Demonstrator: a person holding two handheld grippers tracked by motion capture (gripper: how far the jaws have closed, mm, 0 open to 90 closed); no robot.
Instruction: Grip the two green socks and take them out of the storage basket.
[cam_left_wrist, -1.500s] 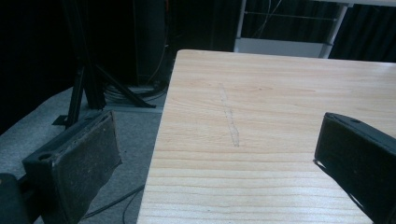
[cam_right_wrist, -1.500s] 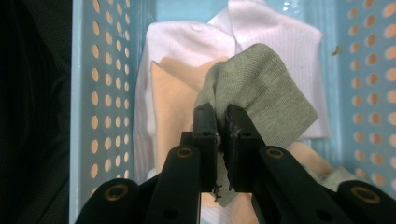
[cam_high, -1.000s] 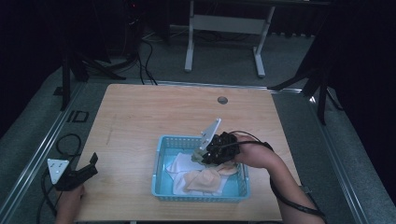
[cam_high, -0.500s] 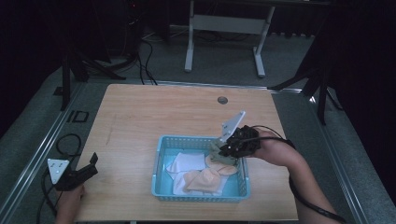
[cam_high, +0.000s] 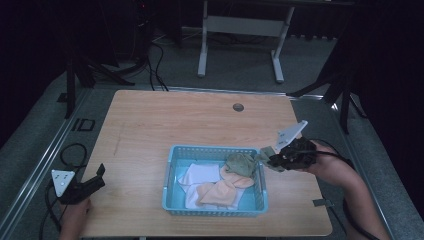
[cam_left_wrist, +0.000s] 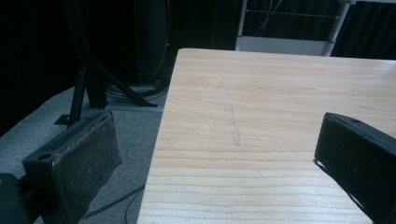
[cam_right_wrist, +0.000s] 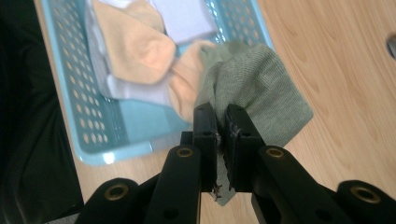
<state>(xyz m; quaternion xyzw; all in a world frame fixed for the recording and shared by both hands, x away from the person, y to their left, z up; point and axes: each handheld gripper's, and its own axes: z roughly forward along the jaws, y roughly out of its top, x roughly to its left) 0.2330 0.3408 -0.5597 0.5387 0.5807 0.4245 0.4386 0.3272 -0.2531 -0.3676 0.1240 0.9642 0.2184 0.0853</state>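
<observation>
Your left gripper (cam_high: 95, 181) rests at the table's (cam_high: 150, 130) front left corner, jaws spread wide with nothing between them, parked well clear of the work. Toward the front of the table, the blue basket (cam_high: 172, 170) holds white and peach cloths (cam_high: 217, 192). Your right gripper (cam_high: 274, 161), just past the basket's right rim, is clamped on one end of the green sock (cam_high: 241, 164), which drapes over that rim, so it can likely be drawn clear of the pile.
</observation>
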